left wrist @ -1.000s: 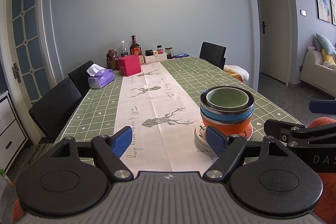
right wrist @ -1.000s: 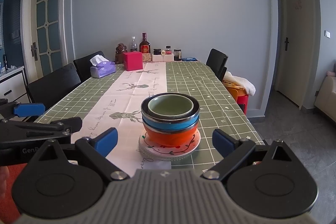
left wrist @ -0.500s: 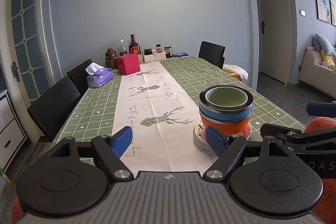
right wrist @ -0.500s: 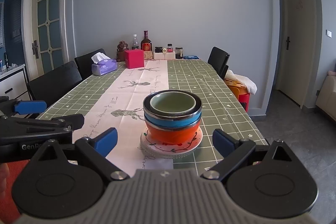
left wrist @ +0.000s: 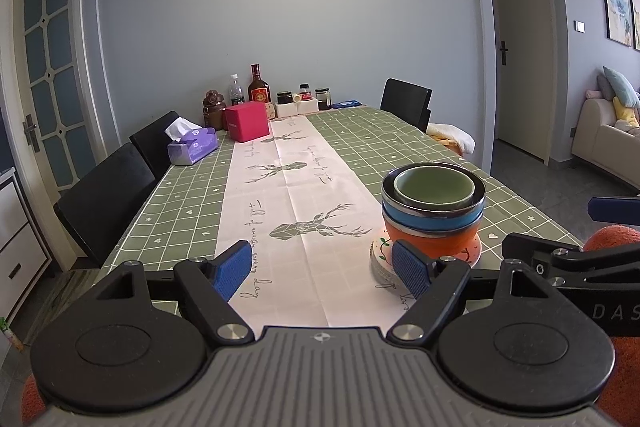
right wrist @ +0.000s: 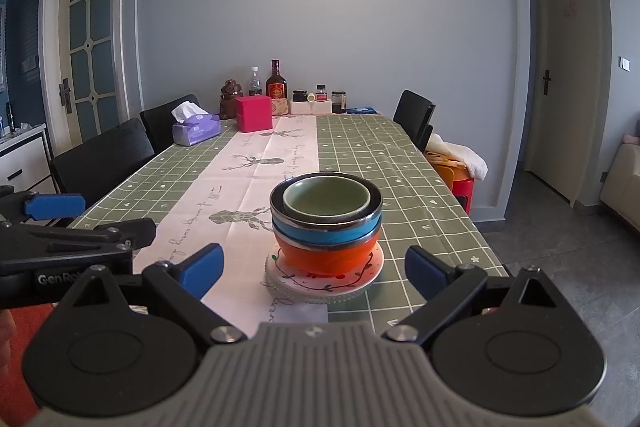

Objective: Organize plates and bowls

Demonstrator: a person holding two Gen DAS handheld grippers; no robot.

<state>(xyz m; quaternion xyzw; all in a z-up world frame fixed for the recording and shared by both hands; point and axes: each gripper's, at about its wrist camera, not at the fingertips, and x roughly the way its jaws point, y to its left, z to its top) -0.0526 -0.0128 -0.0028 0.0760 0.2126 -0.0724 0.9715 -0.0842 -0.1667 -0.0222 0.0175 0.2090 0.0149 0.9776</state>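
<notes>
Both tools, left (left wrist: pixel 322 269) and right (right wrist: pixel 314 269), spread, empty. Best to approach the small green ceramic bowl (right wrist: pixel 326 201) atop the nested stack slowly, pinching its rim squarely.

Nested bowls (right wrist: pixel 326 223) stand upright on stacked plates (right wrist: pixel 324 281).

Green-checked tablecloth (right wrist: pixel 372 147) with pale deer-print runner (right wrist: pixel 256 171) down the middle. Stacked at 12 o'clock: green bowl (right wrist: pixel 326 201), steel-rimmed blue bowl (right wrist: pixel 324 233), orange bowl (right wrist: pixel 328 257), white vine-patterned plate (right wrist: pixel 324 281). Magenta box (right wrist: pixel 253 113), purple tissue pack (right wrist: pixel 196 131) at 11 o'clock.
</notes>
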